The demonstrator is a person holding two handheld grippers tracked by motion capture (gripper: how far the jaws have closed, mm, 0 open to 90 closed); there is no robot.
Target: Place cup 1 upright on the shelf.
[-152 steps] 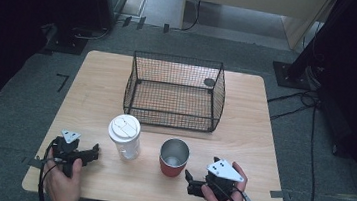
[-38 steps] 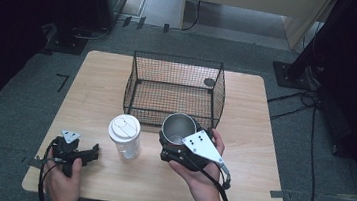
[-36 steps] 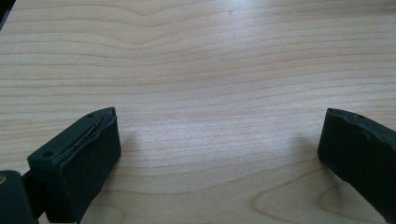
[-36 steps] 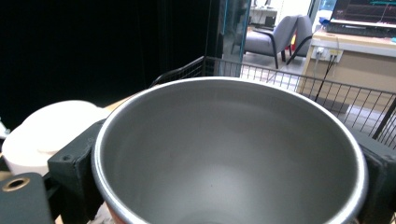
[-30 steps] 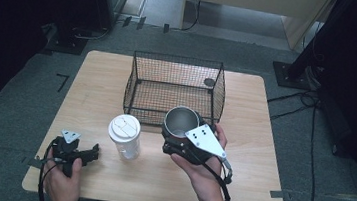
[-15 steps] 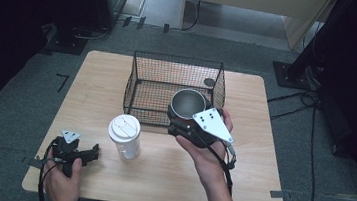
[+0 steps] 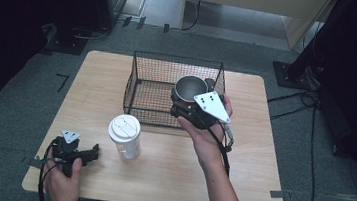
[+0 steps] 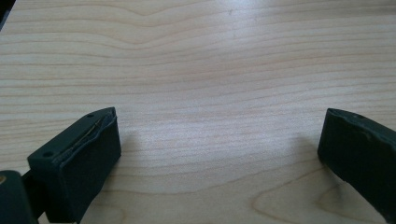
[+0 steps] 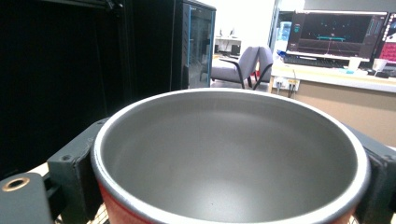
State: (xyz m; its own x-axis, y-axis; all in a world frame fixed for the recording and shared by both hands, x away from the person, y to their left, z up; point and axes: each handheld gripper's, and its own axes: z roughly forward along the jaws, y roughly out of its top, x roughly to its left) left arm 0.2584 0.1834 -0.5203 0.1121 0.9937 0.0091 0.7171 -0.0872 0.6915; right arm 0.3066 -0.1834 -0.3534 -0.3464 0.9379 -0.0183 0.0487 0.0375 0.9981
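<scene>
- The right hand-held gripper (image 7: 190,103), at centre-right of the high view, has its jaws clamped on the sides of a metal cup (image 7: 191,88) with a red outside and a grey inside.
- In the right gripper view the cup (image 9: 231,154) sits upright across the lower frame, one black jaw pressed against its left wall and the other against its right wall.
- In the high view the cup is held up off the worktop (image 7: 251,153), above the right near part of the wire basket (image 7: 140,84), which stands in the upper middle of the worktop.
- The grey three-cornered plate on the right hand-held gripper lies just right of the cup, over the person's right hand (image 7: 206,128).
- The left hand-held gripper (image 7: 91,152) is at the lower left of the high view, near the front edge of the worktop, held in the left hand (image 7: 63,181).
- In the left gripper view its jaws stand wide apart, one at the lower left and one at the lower right of the frame, with bare wood of the worktop (image 8: 210,79) between them.
- A clear cup with a white lid (image 7: 124,134) stands upright on the worktop, left of centre, in front of the basket's left near corner and between the two hand-held grippers.
</scene>
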